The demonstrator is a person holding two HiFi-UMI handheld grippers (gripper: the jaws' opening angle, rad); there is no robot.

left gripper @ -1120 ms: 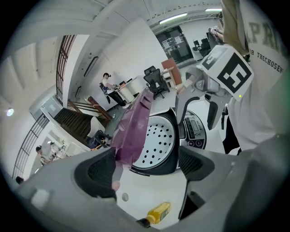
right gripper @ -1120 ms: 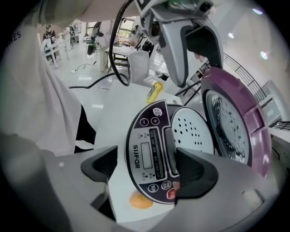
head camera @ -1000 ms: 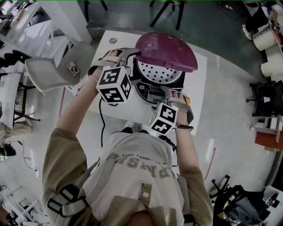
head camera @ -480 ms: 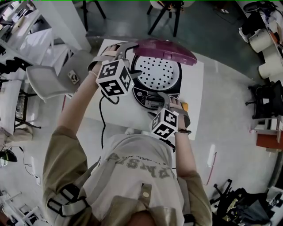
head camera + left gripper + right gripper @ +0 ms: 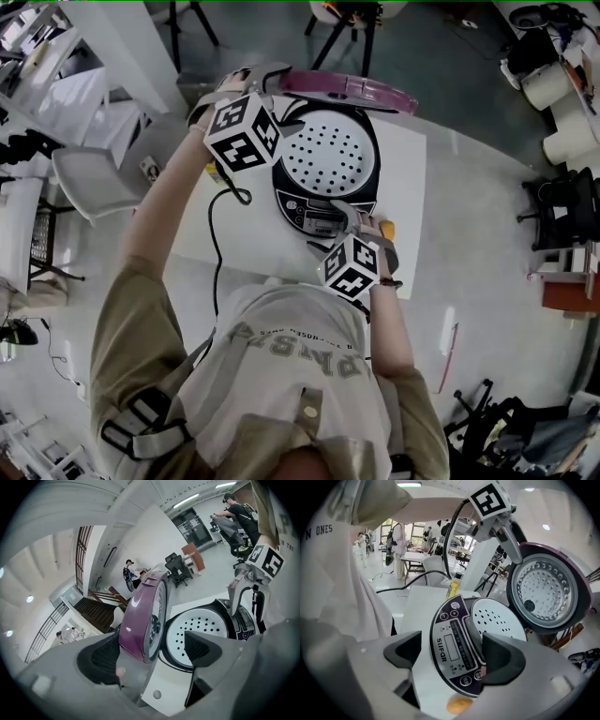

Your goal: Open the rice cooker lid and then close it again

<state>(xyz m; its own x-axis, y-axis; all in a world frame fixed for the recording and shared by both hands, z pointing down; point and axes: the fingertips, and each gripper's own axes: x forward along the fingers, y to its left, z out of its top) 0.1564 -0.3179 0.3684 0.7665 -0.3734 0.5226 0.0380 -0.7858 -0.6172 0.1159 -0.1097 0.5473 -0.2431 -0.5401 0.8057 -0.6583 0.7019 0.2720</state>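
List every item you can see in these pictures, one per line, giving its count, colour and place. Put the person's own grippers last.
rice cooker: one, dark, on the table
lid: one, purple, upright at the cooker's far side
perforated plate: one, white, in the cooker's open top
table: one, white, under the cooker
cord: one, black, over the table's near edge
small orange thing: one, on the table by the cooker's front; unidentifiable
chair: one, grey, left of the table
left gripper: one, grey, jaws apart around the lid's rim
right gripper: one, grey, jaws apart at the cooker's control panel
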